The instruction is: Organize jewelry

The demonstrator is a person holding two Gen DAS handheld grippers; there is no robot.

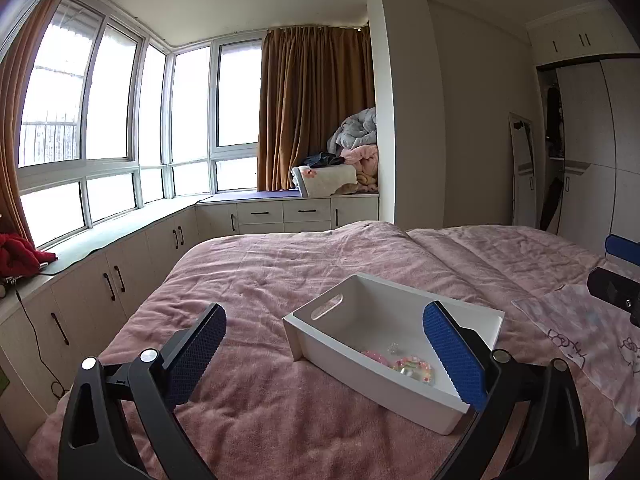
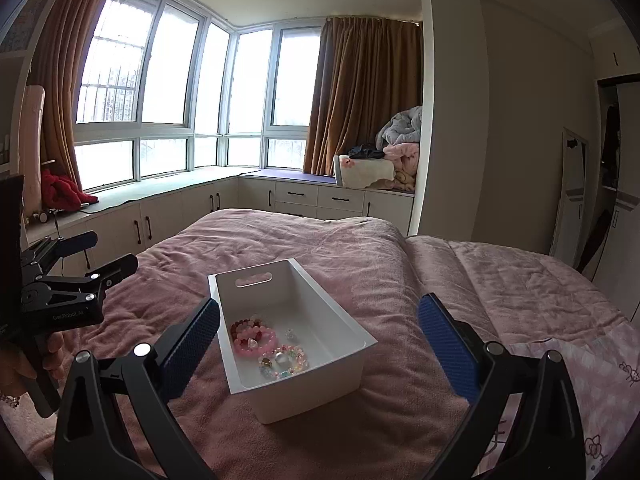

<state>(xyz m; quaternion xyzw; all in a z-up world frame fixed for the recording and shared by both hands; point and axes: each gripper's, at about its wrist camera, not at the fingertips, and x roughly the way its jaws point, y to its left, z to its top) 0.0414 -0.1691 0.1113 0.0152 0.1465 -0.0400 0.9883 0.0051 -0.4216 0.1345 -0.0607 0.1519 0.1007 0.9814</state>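
Note:
A white bin (image 2: 344,324) with a handle slot stands on the pink bed. In it lie a pink and red bead bracelet (image 2: 252,336), a pastel multicolour bracelet (image 2: 286,362) and a small clear bead (image 2: 290,334). In the left wrist view the bin (image 1: 472,316) also shows, with the bracelets (image 1: 404,364) partly hidden by its wall. My left gripper (image 1: 324,320) is open and empty, above the bed in front of the bin. It also shows in the right wrist view (image 2: 108,248). My right gripper (image 2: 318,312) is open and empty, with the bin between its fingers in view.
The pink blanket (image 2: 320,248) covers the bed. A pink Hello Kitty cloth (image 2: 592,384) lies at the right, also seen in the left wrist view (image 1: 580,332). Window-seat cabinets (image 1: 120,264) run along the left and back. A wardrobe (image 1: 592,152) and mirror stand right.

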